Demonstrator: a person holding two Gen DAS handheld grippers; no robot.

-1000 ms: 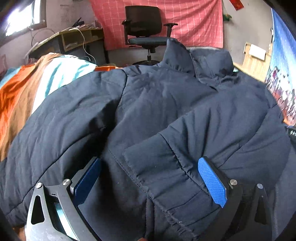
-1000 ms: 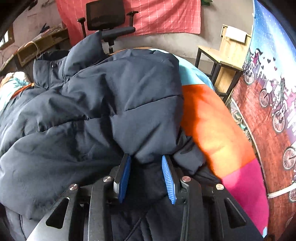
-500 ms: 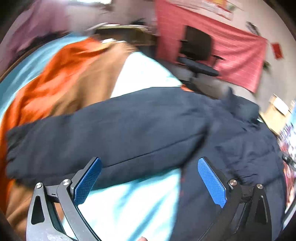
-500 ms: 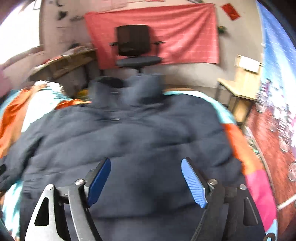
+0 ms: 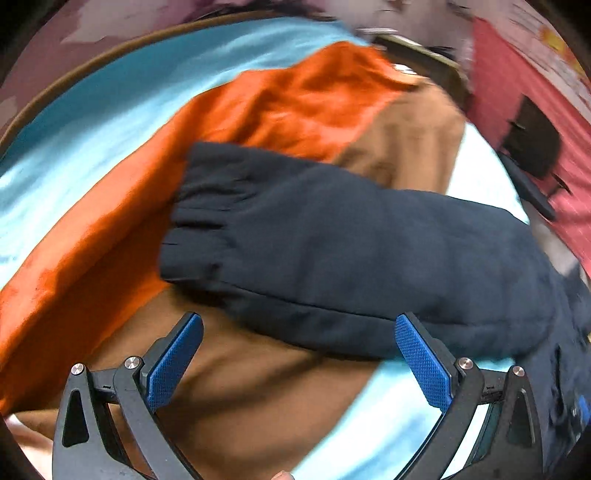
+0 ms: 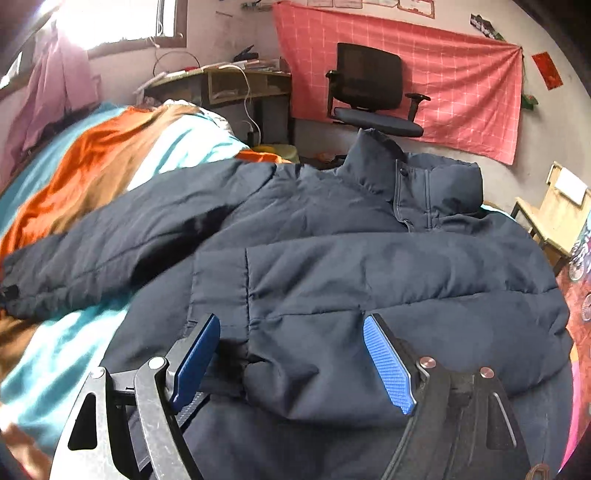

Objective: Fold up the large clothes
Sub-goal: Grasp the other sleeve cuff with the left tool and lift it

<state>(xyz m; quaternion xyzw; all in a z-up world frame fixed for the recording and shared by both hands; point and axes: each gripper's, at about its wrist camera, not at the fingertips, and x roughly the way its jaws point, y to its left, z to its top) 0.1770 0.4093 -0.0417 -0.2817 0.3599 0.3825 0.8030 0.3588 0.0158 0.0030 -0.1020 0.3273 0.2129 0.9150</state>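
Holding my left gripper [image 5: 298,363] wide apart over the striped blanket [image 5: 258,398], I see the jacket sleeve [image 5: 332,254] lying at twelve o'clock, while my right gripper [image 6: 291,362], also spread wide, hovers above the dark jacket [image 6: 369,280], gripping nothing.

No readable text, label, brand, number or sign is showing in either view. Papers [image 6: 384,4] are hanging along the wall at about 12 o'clock above the pink checked cloth [image 6: 443,74] in the right wrist view, and a small red tag [image 6: 547,70] is hanging at about 2 o'clock, but any marks on them are coming out too small and blurred to read. The left wrist view is smearing with motion, so nothing there is reading as lettering either.
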